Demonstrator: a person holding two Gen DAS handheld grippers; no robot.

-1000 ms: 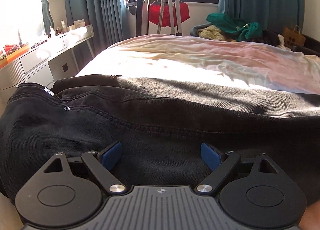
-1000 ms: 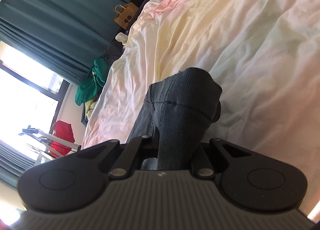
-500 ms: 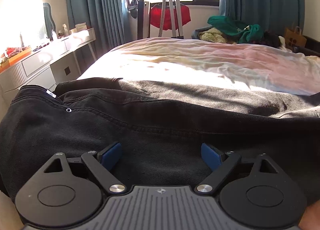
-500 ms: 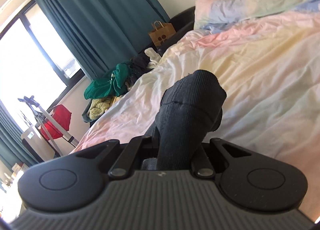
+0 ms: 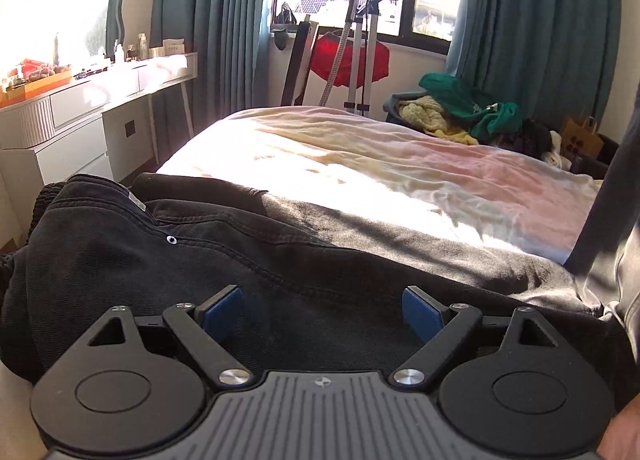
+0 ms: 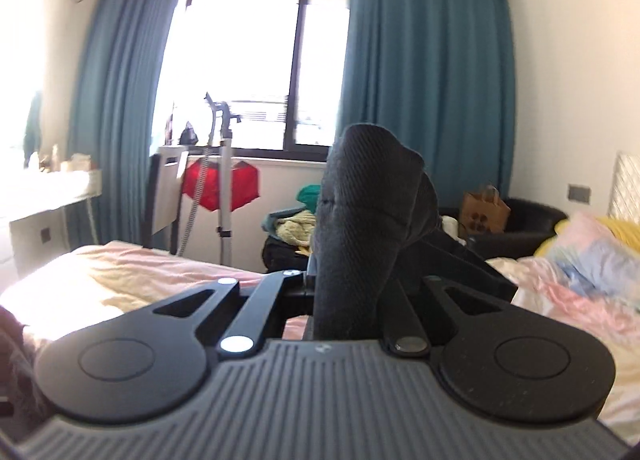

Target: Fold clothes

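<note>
Black jeans (image 5: 248,260) lie across the near bed (image 5: 360,164); left gripper (image 5: 322,312) spread apart above them, right gripper (image 6: 356,292) clamped on their hem. Label unreadable.

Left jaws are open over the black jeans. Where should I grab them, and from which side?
Take the waistband edge of the black jeans, coming in from the dresser side with the left gripper. It's a thick, raised seam at the bed's edge, likely firmer than the flat leg. The right gripper already holds the cuff.
</note>
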